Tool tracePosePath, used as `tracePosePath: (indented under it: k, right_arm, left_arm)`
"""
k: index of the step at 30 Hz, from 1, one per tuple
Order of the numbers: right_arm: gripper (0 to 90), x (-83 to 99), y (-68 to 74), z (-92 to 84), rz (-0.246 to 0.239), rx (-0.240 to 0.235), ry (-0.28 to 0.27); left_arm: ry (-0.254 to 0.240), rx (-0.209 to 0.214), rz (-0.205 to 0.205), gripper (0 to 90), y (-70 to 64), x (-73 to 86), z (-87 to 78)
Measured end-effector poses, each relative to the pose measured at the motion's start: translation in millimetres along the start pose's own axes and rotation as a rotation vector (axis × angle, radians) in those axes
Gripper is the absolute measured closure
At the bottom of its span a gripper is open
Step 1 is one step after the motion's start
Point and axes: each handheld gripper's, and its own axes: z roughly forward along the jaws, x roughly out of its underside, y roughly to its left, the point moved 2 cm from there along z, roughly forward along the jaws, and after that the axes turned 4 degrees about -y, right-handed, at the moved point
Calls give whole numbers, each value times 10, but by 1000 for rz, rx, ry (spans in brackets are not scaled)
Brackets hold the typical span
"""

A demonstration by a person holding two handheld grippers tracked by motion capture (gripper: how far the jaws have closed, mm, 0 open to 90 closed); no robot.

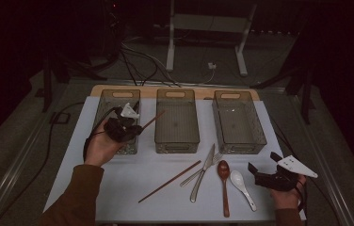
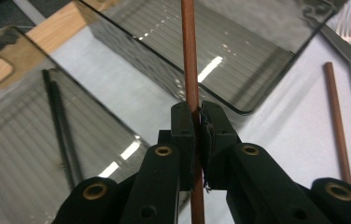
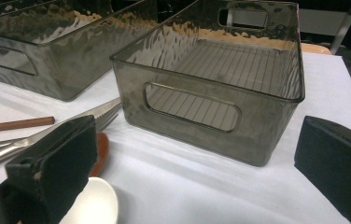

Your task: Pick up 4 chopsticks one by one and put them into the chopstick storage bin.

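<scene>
The left gripper (image 2: 197, 116) pinches a brown wooden chopstick (image 2: 190, 56) above the left smoky plastic bin (image 1: 117, 120); next, lower and release inside. The right gripper (image 1: 262, 166) rests spread.

A white-covered worktop (image 1: 132, 183) carries three smoky clear bins in a row across the frame's middle: left bin (image 1: 105, 104), middle bin (image 1: 176, 121), right bin (image 1: 238, 122). Below them lie a brown chopstick (image 1: 169, 181), knife (image 1: 203, 172), fork (image 1: 202, 169), brown spoon (image 1: 224, 181) and white spoon (image 1: 241, 184).
</scene>
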Motion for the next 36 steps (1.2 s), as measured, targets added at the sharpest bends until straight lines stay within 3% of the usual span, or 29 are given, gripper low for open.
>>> tracePosePath:
  k: [20,36]
  right_arm:
    - [0,0,-1,0,0,0,-1]
    - [0,1,-4,3,1,-1,-1]
  left_arm:
    - [14,-70,-84,863,521,-70,-60]
    - [26,-128,-160,863,887,2,97]
